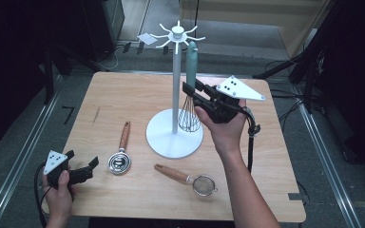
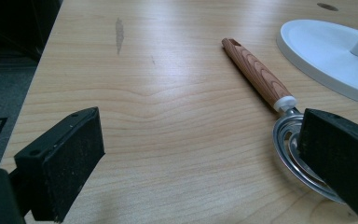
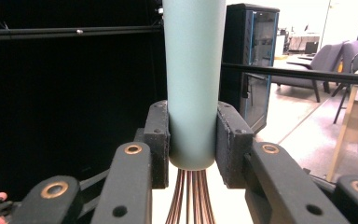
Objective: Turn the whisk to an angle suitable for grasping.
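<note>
A whisk (image 1: 190,71) with a pale green handle (image 3: 192,79) and copper wires hangs upright beside the white utensil stand (image 1: 176,95). My right gripper (image 1: 188,91) is shut on the lower end of that handle, with both pads (image 3: 157,135) pressed against it. Near the table's front left corner my left gripper (image 1: 93,167) rests low with its jaws wide apart and nothing between them. Just ahead of its right jaw lies a wood-handled coil whisk (image 2: 261,77), also in the high view as the coil whisk (image 1: 120,159).
A wood-handled mesh strainer (image 1: 190,178) lies near the front edge, in front of the stand's round base (image 1: 164,142). The wooden table (image 1: 123,95) has bare surface at the left. Dark equipment and rails surround it.
</note>
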Tool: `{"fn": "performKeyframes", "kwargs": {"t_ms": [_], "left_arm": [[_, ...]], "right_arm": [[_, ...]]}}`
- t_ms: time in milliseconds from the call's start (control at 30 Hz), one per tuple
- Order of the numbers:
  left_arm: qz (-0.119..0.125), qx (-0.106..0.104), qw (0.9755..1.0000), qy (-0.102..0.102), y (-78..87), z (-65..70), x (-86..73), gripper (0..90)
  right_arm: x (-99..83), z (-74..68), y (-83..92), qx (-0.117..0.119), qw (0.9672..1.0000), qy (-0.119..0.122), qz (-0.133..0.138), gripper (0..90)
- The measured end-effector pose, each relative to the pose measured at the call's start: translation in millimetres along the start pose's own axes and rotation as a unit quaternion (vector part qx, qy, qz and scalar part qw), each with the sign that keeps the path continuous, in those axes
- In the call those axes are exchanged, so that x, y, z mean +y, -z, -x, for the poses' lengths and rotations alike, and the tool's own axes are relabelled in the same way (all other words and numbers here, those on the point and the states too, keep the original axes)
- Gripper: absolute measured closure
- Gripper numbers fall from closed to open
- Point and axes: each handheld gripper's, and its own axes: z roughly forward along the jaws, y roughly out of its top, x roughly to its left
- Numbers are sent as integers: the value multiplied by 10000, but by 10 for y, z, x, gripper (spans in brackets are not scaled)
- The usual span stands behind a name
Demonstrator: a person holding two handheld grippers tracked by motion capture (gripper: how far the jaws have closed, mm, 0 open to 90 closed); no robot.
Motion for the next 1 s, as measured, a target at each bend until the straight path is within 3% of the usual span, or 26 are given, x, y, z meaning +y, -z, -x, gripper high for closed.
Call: {"fn": "performKeyframes", "kwargs": {"t_ms": [267, 433, 533, 633, 767, 1000], "left_arm": [[4, 10, 10000, -1, -1, 1, 0, 9], [5, 12, 10000, -1, -1, 2, -1, 9], [-4, 12, 10000, -4, 0, 2, 0, 9], [4, 15, 10000, -5, -3, 3, 0, 9], [3, 16, 10000, -5, -3, 3, 0, 9], [-3, 2, 10000, -3, -1, 0, 0, 9]], "right_arm": [[40, -11, 34, -9, 9999, 56, 145, 587], [83, 7, 118, -131, 9989, 128, 429, 698], [119, 41, 166, -318, 9981, 62, 531, 822], [138, 69, 160, -475, 9973, 104, 546, 891], [168, 121, 102, -704, 9954, 164, 633, 900], [226, 153, -15, -696, 9942, 365, 739, 900]]}}
